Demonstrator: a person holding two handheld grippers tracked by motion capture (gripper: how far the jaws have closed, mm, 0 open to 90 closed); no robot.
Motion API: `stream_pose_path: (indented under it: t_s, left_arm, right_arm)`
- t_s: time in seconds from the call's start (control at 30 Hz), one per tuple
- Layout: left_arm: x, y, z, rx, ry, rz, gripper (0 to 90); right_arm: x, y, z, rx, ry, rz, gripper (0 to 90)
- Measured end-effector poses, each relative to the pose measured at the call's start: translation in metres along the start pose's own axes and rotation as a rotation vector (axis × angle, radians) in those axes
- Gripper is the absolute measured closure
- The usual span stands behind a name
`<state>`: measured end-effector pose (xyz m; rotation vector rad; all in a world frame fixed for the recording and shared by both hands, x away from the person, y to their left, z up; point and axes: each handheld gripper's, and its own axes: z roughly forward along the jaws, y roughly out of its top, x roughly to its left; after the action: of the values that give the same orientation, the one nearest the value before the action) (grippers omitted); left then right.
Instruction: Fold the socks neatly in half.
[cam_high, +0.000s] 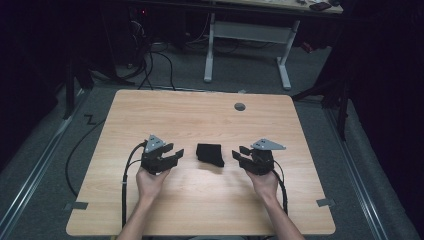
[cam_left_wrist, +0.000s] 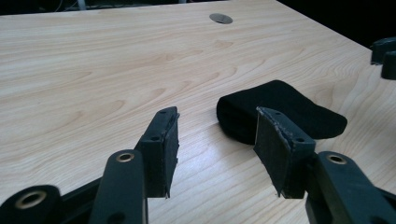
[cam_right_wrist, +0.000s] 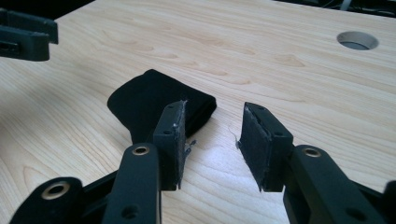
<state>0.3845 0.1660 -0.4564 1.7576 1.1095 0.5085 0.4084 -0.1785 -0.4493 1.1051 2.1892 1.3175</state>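
Note:
A folded black cloth (cam_high: 210, 154) lies flat near the middle of the wooden table (cam_high: 200, 115). My left gripper (cam_high: 176, 152) hovers just left of it, jaws open with nothing between them. My right gripper (cam_high: 239, 152) hovers just right of it, also open and holding nothing. In the left gripper view the cloth (cam_left_wrist: 280, 109) sits beyond the right jaw, a little past the left gripper (cam_left_wrist: 217, 140). In the right gripper view the cloth (cam_right_wrist: 149, 100) lies behind the left jaw of the right gripper (cam_right_wrist: 212, 135). Neither gripper touches the cloth.
A round cable hole (cam_high: 240, 106) sits near the table's far edge. Grey tape tabs (cam_high: 76, 205) mark the front corners. Beyond the table stand a white-legged desk (cam_high: 247, 45) and floor cables (cam_high: 150, 65). Bare wood surrounds the cloth.

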Motion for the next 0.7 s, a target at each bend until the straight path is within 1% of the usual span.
stream_pose_path:
  t_s: [0.03,0.07,0.1,0.23,0.43,0.5,0.7]
  left_arm:
    - [0.000,0.000,0.000,0.000,0.000,0.000,49.4]
    - [0.002,0.000,-0.002,0.004,0.005,-0.001,49.3]
    - [0.002,-0.001,-0.004,0.001,0.007,0.000,49.3]
    - [0.007,-0.003,-0.010,-0.019,0.012,-0.022,49.3]
    - [0.013,-0.011,-0.018,-0.020,0.025,-0.042,49.1]
    - [0.014,-0.013,-0.021,-0.017,0.030,-0.044,48.9]
    - [0.018,-0.019,-0.026,-0.021,0.039,-0.063,48.7]
  right_arm:
    - [0.000,0.000,0.000,0.000,0.000,0.000,60.1]
    - [-0.003,-0.003,-0.004,-0.011,-0.001,0.015,60.1]
    - [-0.004,-0.004,-0.005,-0.010,-0.004,0.017,60.1]
    - [-0.008,-0.007,-0.011,-0.017,-0.007,0.025,60.1]
    - [-0.012,-0.011,-0.020,-0.033,-0.014,0.036,60.1]
    - [-0.014,-0.014,-0.022,-0.035,-0.019,0.036,60.1]
    - [-0.022,-0.022,-0.027,-0.028,-0.029,0.056,60.2]
